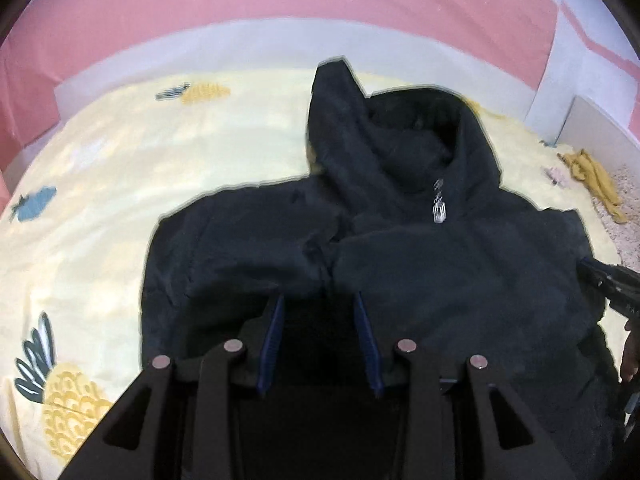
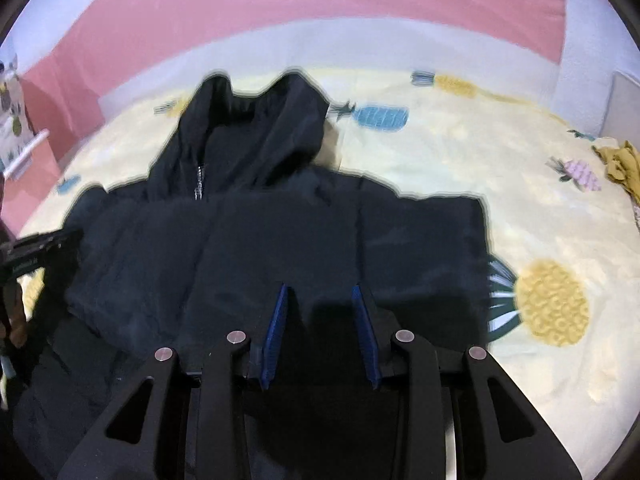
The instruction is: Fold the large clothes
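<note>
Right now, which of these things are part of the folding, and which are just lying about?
In the job: black jacket; left tongs; right tongs.
Lying about: yellow cloth; pineapple sheet.

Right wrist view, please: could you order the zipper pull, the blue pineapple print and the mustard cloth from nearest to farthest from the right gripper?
From the right gripper, over the black jacket:
1. Zipper pull, ahead left, at the collar.
2. Blue pineapple print, ahead right, beyond the hood.
3. Mustard cloth, far right edge of the bedsheet.
</note>
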`<state>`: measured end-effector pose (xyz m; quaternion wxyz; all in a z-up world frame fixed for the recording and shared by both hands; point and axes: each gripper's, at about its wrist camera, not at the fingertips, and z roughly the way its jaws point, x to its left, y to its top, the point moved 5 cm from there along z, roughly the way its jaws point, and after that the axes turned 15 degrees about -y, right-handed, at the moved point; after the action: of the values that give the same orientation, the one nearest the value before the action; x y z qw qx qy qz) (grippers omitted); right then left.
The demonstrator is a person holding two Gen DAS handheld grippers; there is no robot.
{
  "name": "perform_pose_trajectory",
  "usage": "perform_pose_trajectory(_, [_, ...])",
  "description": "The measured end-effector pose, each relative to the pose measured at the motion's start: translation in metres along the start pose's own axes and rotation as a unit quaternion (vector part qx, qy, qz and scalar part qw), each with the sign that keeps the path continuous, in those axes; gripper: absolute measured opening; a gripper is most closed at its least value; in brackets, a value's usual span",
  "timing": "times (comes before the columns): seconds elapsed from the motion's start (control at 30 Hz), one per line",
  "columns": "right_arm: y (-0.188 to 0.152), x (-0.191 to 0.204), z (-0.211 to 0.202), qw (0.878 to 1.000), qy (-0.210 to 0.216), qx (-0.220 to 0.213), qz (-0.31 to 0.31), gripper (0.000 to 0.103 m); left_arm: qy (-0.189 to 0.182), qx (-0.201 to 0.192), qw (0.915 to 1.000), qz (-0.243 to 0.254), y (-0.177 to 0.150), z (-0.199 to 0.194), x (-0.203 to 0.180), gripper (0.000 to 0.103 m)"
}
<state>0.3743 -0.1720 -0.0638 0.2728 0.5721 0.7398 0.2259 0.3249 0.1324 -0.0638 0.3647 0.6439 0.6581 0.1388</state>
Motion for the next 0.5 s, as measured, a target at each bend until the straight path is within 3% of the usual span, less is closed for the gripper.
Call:
perform_pose_trajectory(0.13, [-0.007,0.002,0.015,1.000,0.005,0.010,0.017,0.035,-0.012,-0.004,0.9999,-0.001,-0.003,0.003,0.002,0.039])
perform_pose_trajectory(0.3, [0.004,0.000,-0.009,1.000,0.001,-0.004,0.016,0.036,-0.027,-0.010,0.9996,-0.006,0.006,-0.021,-0.009,0.039])
perform_pose_trajectory(0.4, [0.023,0.009,-0.040,0.999,0.027,-0.035,0.022,0.052,-0.052,-0.032,0.9982,0.004,0.019,-0.047,-0.027,0.039])
perform_pose_trajectory(0.5, [0.044,0.023,-0.063,0.997,0.046,-0.059,0.016,0.053,-0.074,-0.045,0.9962,0.006,0.039,-0.063,-0.043,0.050])
